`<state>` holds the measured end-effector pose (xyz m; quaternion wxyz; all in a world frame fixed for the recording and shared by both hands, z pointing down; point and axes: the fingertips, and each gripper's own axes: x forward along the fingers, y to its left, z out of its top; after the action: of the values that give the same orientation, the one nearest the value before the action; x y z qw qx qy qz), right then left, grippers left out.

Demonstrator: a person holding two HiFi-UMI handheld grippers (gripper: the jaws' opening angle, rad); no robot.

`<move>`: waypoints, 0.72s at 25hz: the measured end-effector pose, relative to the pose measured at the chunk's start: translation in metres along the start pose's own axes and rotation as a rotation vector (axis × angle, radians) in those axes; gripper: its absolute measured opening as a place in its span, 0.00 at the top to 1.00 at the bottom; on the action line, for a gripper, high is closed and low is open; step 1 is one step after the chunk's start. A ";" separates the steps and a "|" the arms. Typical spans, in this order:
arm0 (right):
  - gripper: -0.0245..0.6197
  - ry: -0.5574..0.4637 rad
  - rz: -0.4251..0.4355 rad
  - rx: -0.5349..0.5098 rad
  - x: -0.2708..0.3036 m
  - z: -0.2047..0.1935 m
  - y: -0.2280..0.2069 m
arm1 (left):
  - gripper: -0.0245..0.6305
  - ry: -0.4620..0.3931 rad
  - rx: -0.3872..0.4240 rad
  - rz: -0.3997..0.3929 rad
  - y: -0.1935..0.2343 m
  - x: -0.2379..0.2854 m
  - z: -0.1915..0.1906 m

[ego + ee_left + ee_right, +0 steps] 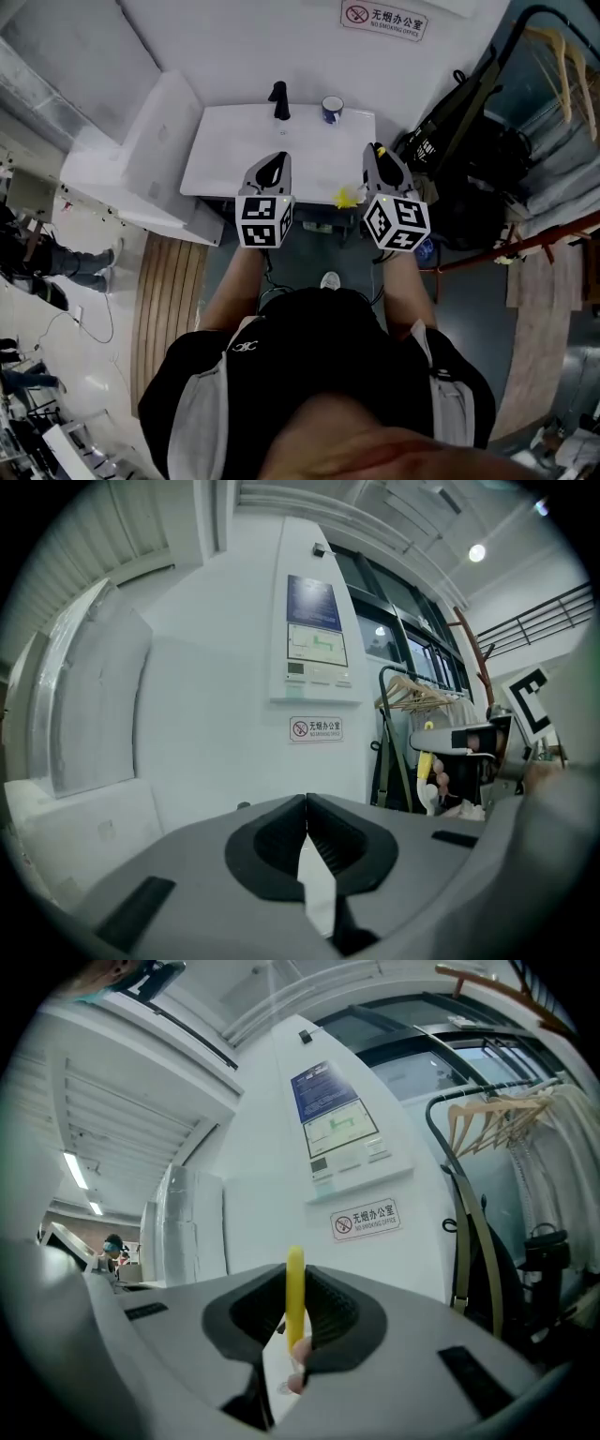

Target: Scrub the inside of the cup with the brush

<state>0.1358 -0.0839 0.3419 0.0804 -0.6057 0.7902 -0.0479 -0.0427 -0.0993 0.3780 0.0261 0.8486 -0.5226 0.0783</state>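
Right gripper (377, 155) clamped on yellow brush (294, 1302). Left gripper (307, 803) closed, empty. Cup (332, 110) at back of white basin top (225, 155), near black tap (278, 99), well apart from both grippers. Best: left opens and steadies cup before brush enters. White wall, no-smoking sign (384, 17).

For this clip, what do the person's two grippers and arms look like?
The left gripper and the right gripper both have smooth grey shells that taper to two jaws lined with black ribbed pads. Each carries a white cube printed with black square markers. The person wears a black top with pale panels at the sides, and the forearms are bare.
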 end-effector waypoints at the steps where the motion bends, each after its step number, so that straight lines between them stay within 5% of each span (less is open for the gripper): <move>1: 0.88 0.002 0.002 0.001 0.008 0.000 -0.007 | 0.94 0.006 0.000 0.000 0.000 0.011 0.000; 18: 0.88 0.052 0.043 0.011 0.104 -0.010 -0.071 | 0.94 0.071 -0.017 0.014 0.001 0.122 -0.008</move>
<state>0.1749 -0.2033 0.3572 0.0643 -0.5866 0.8046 -0.0661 0.0088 -0.2062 0.4056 0.0513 0.8415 -0.5277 0.1041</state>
